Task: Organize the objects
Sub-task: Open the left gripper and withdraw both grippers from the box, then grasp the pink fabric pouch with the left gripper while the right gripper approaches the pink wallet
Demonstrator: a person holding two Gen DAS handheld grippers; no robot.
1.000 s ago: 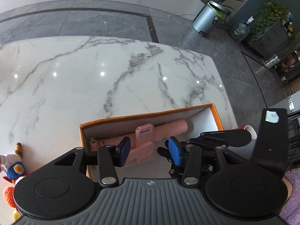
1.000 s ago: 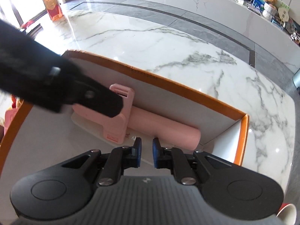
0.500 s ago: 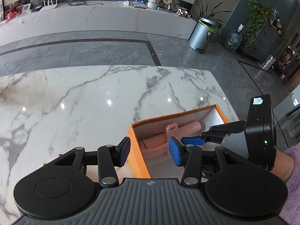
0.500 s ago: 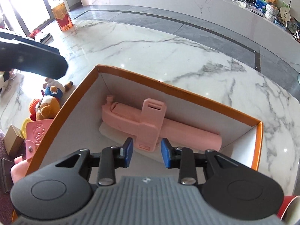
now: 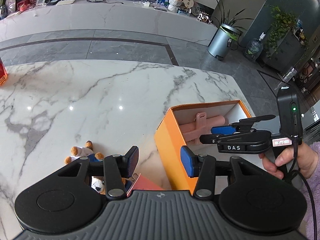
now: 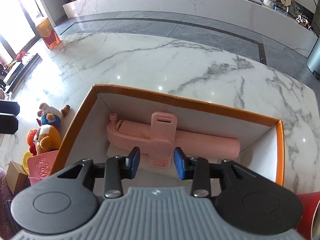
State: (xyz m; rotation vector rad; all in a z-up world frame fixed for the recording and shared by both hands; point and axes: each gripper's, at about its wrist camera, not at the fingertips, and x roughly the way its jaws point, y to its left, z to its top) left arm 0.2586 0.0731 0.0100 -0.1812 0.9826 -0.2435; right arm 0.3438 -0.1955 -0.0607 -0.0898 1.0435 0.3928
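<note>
An orange cardboard box (image 6: 186, 101) with a white inside stands on the marble table. A pink selfie-stick-like gadget (image 6: 160, 138) lies in it; it also shows in the left wrist view (image 5: 200, 124). My right gripper (image 6: 157, 163) is open and empty, held above the box's near side. It appears in the left wrist view (image 5: 218, 133) over the box (image 5: 172, 140). My left gripper (image 5: 159, 160) is open and empty, left of the box, above several plush toys (image 5: 84, 153).
Plush toys (image 6: 47, 132), a pink embossed item (image 6: 41, 170) and a small brown box (image 6: 15, 176) lie left of the orange box. A red cup (image 6: 308, 210) is at the near right. A red carton (image 6: 48, 33) stands at the far left table edge.
Both grippers have risen and drawn back from the box. The right gripper opened from nearly shut. The left gripper moved left, off the box and over the plush toys.
</note>
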